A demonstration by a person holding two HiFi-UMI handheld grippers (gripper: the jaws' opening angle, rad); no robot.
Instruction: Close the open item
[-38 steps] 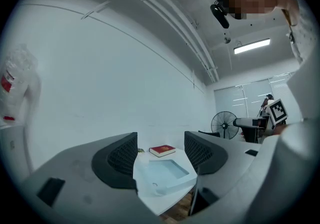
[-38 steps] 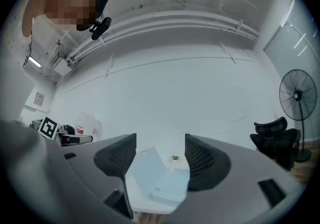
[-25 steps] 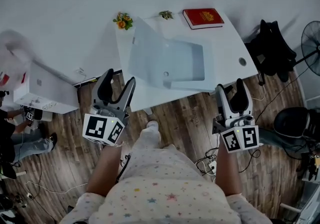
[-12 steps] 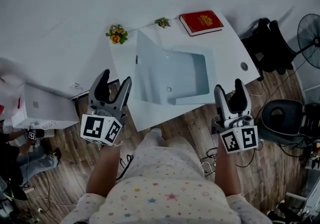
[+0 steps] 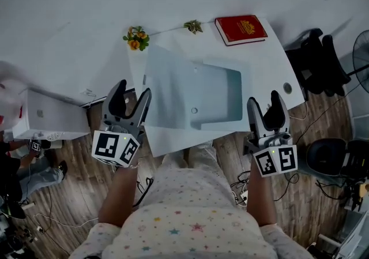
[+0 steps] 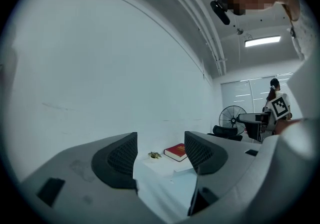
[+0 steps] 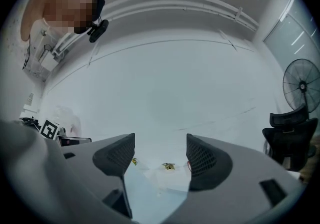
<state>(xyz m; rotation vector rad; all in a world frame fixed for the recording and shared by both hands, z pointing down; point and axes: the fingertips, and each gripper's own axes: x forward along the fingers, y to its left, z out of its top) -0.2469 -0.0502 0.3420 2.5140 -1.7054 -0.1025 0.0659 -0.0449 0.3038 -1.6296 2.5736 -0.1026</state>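
Wood flooring is seen around a white bench (image 5: 265, 62), at whose middle the open item (image 5: 196, 96) is set, its pale lid raised on the left. A red book (image 5: 241, 29) and orange flowers (image 5: 136, 38) are placed along the far edge. The left hand-held gripper (image 5: 131, 92) and right hand-held gripper (image 5: 264, 102) are held at the near edge, jaws spread and empty.

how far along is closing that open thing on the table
Nothing looks done: the pale case on the white table is open, its lid raised at the left. In hand: nothing; the left tool and right tool are both open and empty, touching nothing. Left: reach the lid and swing it shut.
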